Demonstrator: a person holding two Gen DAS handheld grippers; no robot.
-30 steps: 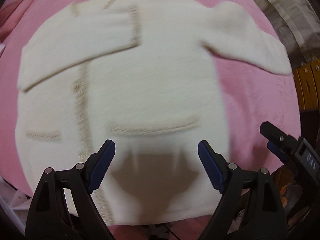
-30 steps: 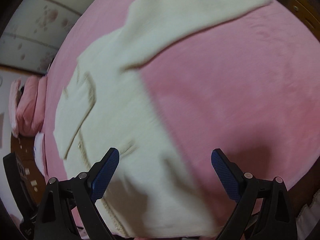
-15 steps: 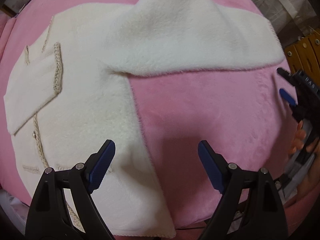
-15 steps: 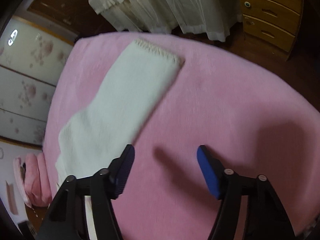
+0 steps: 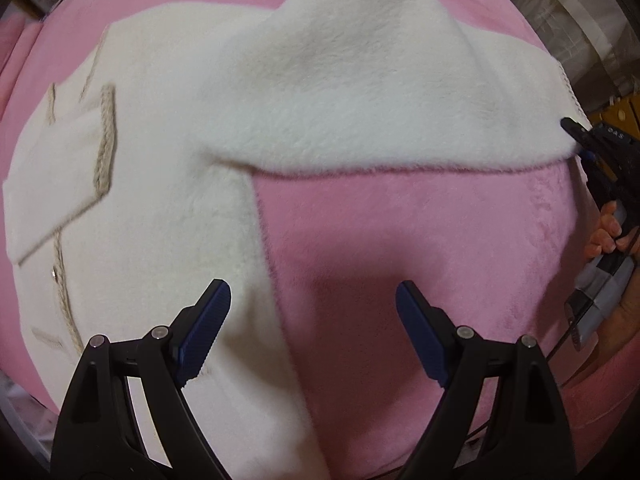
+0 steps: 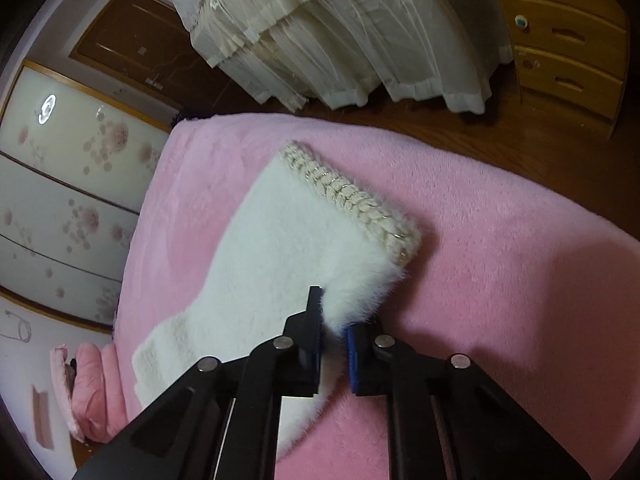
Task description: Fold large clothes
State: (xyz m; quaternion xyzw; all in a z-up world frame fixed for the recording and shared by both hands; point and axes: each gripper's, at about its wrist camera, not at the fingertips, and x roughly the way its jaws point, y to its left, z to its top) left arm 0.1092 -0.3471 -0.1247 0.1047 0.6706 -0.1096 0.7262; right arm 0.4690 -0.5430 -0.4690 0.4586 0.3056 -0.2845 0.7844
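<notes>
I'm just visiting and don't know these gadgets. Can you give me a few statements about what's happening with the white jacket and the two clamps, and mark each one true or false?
1. The right gripper has pinched the edge of the outstretched sleeve. True; its jaws have just been closing, with the sleeve's fluffy edge between them.
2. The left gripper is clamped on the jacket. False: its jaws stand wide open above the jacket's side edge and the blanket, holding nothing.
3. The jacket lies on a pink blanket. True.
4. Both sleeves stretch out to the sides. False: one sleeve is folded across the front; only the other reaches out.
5. The sleeve cuff has a braided trim. True.
</notes>
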